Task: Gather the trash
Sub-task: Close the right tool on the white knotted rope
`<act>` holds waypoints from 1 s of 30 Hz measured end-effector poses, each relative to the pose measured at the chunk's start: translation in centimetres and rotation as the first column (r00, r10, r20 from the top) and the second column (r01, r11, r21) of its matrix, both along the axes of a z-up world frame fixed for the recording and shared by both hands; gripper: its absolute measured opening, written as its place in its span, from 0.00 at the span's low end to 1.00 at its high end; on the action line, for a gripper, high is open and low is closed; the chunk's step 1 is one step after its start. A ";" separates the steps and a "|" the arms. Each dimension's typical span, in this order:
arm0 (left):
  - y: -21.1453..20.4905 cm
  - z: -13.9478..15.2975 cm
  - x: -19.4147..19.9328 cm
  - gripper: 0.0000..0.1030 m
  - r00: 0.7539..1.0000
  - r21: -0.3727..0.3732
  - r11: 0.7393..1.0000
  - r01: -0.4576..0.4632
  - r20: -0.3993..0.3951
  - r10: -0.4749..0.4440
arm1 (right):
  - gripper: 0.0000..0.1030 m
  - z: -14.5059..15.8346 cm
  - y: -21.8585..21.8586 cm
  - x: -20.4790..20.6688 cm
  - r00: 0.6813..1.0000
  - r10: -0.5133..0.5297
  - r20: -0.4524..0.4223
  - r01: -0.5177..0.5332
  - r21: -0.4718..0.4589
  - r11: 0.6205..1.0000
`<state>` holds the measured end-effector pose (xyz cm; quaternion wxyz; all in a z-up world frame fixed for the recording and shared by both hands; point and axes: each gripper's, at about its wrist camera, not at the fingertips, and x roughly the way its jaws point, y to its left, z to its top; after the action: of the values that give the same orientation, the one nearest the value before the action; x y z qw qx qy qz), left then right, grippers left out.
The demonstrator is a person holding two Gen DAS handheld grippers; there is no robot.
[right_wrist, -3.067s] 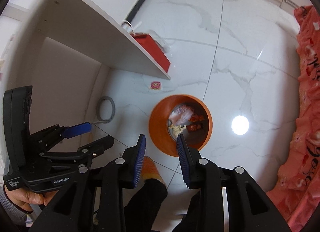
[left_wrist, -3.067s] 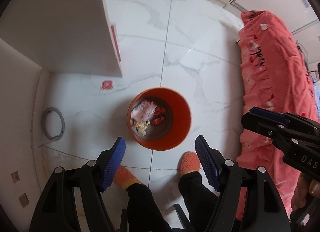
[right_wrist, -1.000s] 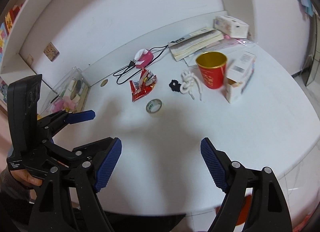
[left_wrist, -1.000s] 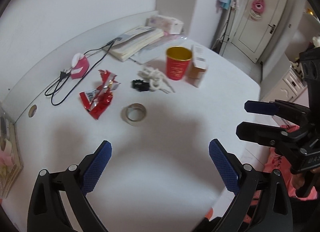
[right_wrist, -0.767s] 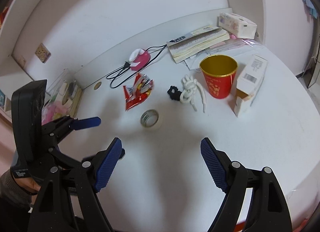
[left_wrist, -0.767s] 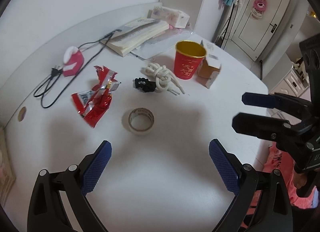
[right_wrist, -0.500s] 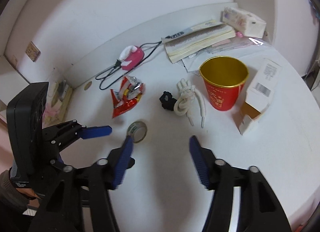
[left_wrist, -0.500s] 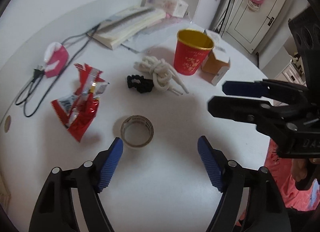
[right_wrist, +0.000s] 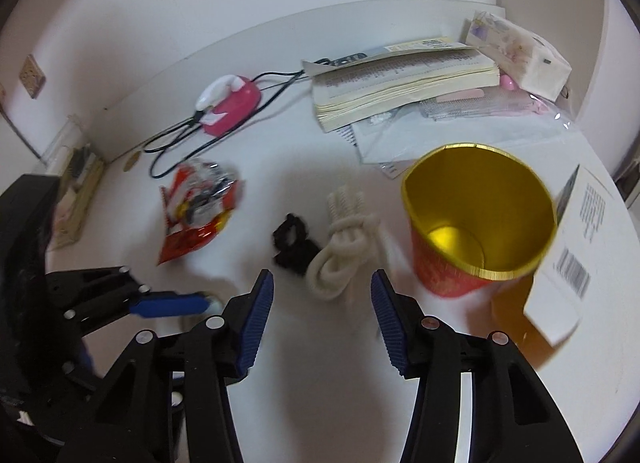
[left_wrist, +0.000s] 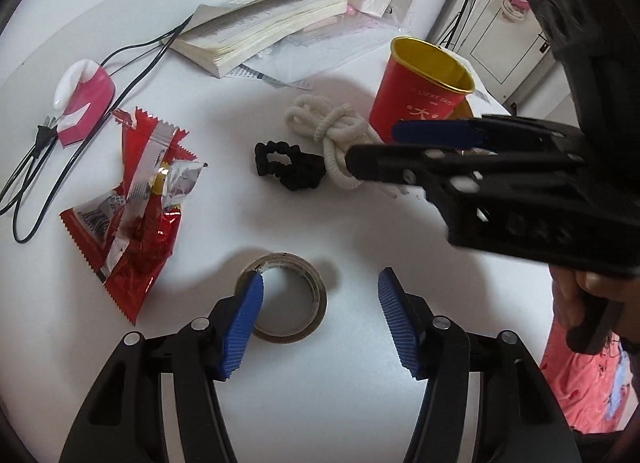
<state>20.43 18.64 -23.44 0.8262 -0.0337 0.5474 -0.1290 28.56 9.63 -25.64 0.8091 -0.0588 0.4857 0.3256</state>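
Observation:
A crumpled red snack wrapper (left_wrist: 132, 215) lies on the white table (left_wrist: 304, 403), left of a roll of clear tape (left_wrist: 308, 323). My left gripper (left_wrist: 320, 277) hovers over the roll with its jaws closing; the left fingertip (left_wrist: 246, 315) covers the roll's left rim and the pads do not press on it. A red paper cup (right_wrist: 476, 223) with a gold inside stands upright. My right gripper (right_wrist: 322, 275) is closing on nothing, just short of a knotted white rope (right_wrist: 344, 247) and a black hair tie (right_wrist: 292, 243). The wrapper (right_wrist: 200, 203) lies further left.
A white box (right_wrist: 572, 255) leans by the cup. An open book (right_wrist: 400, 79), papers, a tissue pack (right_wrist: 520, 55) and a pink charger (right_wrist: 232, 101) with black cable sit along the back wall. The right gripper (left_wrist: 440, 143) reaches across the left wrist view.
Both grippers have come down and forward from over the floor bin to the tabletop, and both jaws have narrowed. The tape roll now lies under the left jaws, the rope just ahead of the right.

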 end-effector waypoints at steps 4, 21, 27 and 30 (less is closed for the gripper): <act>0.5 -0.1 0.1 0.43 1.000 0.022 1.000 0.009 0.018 -0.009 | 0.43 -1.0 0.7 1.2 1.000 -0.001 0.005 0.001 -0.029 1.000; 0.6 0.1 0.3 0.28 0.995 0.053 0.998 0.029 0.097 -0.034 | 0.17 -2.9 0.6 1.7 0.998 -0.052 0.027 0.053 -0.031 0.998; 0.8 -0.7 0.3 0.13 0.998 0.010 1.000 0.000 0.068 0.000 | 0.16 -2.9 -0.8 0.8 0.995 -0.095 -0.017 0.095 0.015 0.995; 0.9 -0.6 0.1 0.13 0.998 0.017 1.000 -0.008 0.068 0.007 | 0.16 -2.6 -1.3 0.0 0.996 -0.086 -0.020 0.086 0.020 0.996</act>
<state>20.57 19.56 -24.06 0.8449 -0.0244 0.5202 -0.1224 28.58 8.32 -28.26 0.8182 -0.0261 0.4922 0.2961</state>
